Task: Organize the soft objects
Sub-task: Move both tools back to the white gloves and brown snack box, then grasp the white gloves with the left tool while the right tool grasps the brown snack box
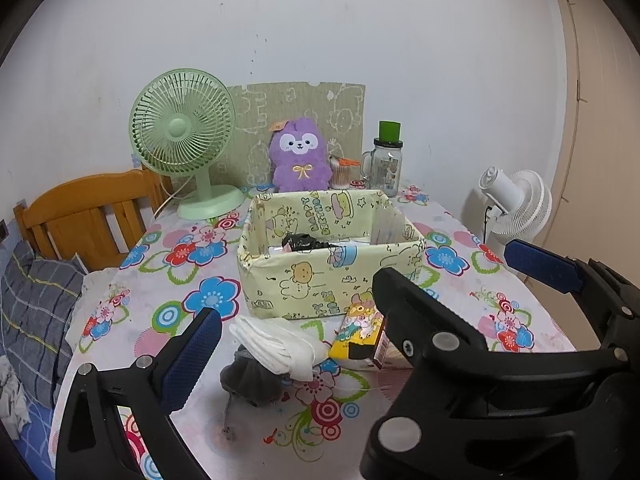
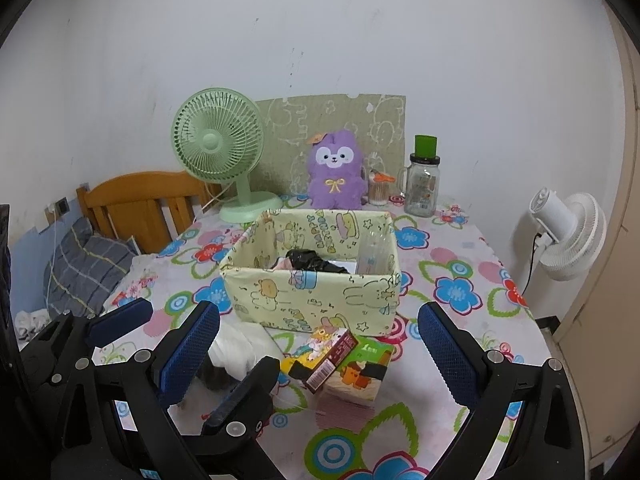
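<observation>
- While both grippers hover empty over the near table edge, worth noting the pile just ahead: white cloth point(image 1: 276, 344) draped over a grey pouch point(image 1: 250, 380), both in front of the box point(image 1: 332, 276), close to its near wall.
- Left gripper point(image 1: 360, 300): fingers wide apart, nothing between them; cloth lying ahead and slightly left of centre between the pads.
- Right gripper point(image 2: 320, 344): fingers likewise spread, holding nothing; a carton point(image 2: 332, 354) on a tissue pack point(image 2: 360, 376) sitting between its pads, cloth off past its left finger.
- Long axis of the cloth: running from far-left to near-right in the left wrist view, so roughly diagonal to the left fingers' line.
- Nearer hand for the cloth, judging by this: the left.
- Likely need: a short reach forward and down, perhaps a slight wrist turn to close across the fold, not along it.
- Box open on top, already holding something dark point(image 2: 312, 260); room left beside it.
- Risk: snagging the pouch along with the cloth.
</observation>
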{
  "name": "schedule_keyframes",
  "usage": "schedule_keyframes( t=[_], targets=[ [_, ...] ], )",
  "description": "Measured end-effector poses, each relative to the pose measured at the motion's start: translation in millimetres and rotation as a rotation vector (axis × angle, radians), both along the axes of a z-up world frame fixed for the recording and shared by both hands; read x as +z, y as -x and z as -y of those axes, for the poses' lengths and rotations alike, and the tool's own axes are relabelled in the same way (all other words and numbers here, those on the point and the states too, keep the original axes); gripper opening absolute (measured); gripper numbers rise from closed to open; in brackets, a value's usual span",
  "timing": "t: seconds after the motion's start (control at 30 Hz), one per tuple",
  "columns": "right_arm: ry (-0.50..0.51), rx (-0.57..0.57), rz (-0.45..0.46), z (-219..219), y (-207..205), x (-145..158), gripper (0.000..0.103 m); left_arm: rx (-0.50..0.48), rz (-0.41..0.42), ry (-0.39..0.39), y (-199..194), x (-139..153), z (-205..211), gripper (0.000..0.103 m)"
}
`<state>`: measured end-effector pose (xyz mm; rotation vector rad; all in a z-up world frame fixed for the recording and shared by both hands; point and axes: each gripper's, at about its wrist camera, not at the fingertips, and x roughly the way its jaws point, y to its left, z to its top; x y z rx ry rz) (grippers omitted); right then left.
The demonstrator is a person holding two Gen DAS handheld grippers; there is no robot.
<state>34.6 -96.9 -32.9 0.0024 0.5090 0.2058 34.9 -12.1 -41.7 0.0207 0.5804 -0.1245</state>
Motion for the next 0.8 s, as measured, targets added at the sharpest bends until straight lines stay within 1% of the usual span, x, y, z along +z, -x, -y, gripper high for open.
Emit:
schedule_keyframes(
  t=[0.8],
  targets=[
    [0.012, 0.030, -0.074, -12.2, -12.2, -41.1, 0.101, -0.004, -0.074, 0.000, -12.0, -40.0, -10.1, 0.103]
  ],
)
